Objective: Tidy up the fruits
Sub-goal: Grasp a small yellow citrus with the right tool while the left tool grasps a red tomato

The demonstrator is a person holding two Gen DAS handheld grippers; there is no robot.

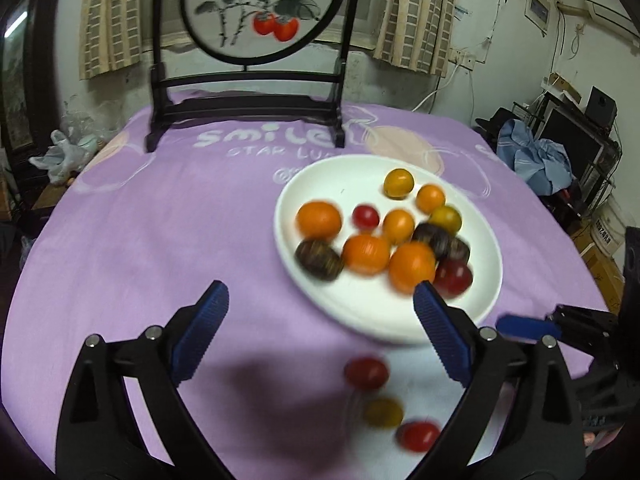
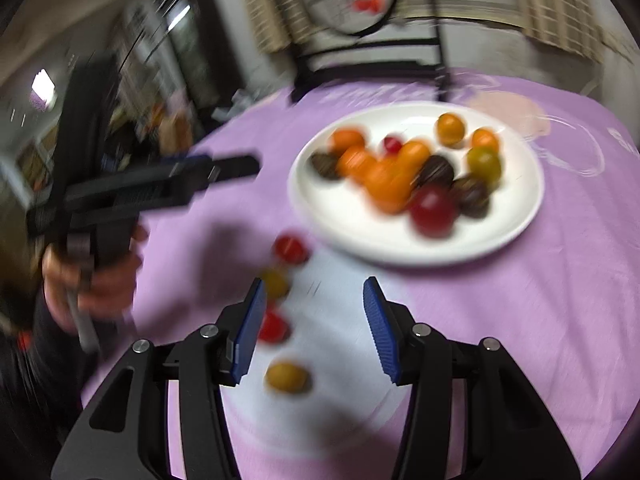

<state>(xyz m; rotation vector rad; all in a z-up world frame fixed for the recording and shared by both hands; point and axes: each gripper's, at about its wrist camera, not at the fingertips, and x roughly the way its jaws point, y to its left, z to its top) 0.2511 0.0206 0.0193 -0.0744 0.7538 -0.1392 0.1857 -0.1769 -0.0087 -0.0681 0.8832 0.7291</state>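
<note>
Most of the fruits lie gathered on the white plate (image 1: 316,308) at the far right of the purple tablecloth (image 1: 160,220), so we judge the sorting well advanced. Near us, off the plate, we count four loose fruits: a red tomato (image 2: 290,249), a yellow one (image 2: 275,283), a second red one (image 2: 273,326) and a nearer yellow fruit (image 2: 287,377). We hold the left gripper (image 1: 320,300) and right gripper (image 2: 314,300) with jaws spread and empty.
</note>
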